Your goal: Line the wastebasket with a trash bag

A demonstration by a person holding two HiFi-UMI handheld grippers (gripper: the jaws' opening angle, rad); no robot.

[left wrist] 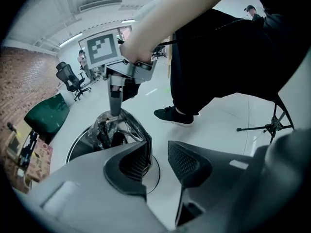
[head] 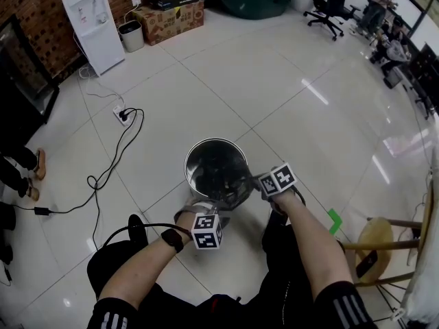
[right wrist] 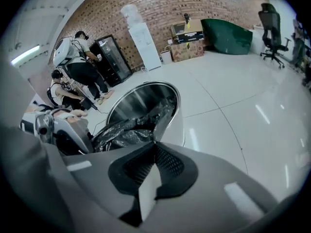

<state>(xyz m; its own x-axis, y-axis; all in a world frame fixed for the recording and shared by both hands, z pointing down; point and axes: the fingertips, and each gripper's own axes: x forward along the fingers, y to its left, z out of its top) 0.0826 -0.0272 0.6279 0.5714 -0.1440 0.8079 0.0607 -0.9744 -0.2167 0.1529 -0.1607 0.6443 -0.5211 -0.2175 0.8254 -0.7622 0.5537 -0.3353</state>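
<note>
A round shiny metal wastebasket (head: 206, 157) stands on the tiled floor in front of me. A dark see-through trash bag (head: 226, 178) lies crumpled inside it and rises over the near rim. My right gripper (head: 252, 182) is at the near right rim, shut on a fold of the bag (right wrist: 127, 132), which runs up into its closed tips (right wrist: 154, 149). My left gripper (head: 203, 210) hangs at the near rim with its jaws apart (left wrist: 160, 160); the bag (left wrist: 121, 126) lies just beyond its left pad and nothing is pinched. The left gripper view shows the right gripper (left wrist: 114, 111) pinching the bag's top.
A black cable and power strip (head: 123, 115) lie on the floor to the left. A wooden stool (head: 379, 241) stands at the right, near a green tape mark (head: 335, 220). A water dispenser (head: 94, 20), a small bin (head: 131, 35) and cardboard boxes (head: 169, 18) line the far wall.
</note>
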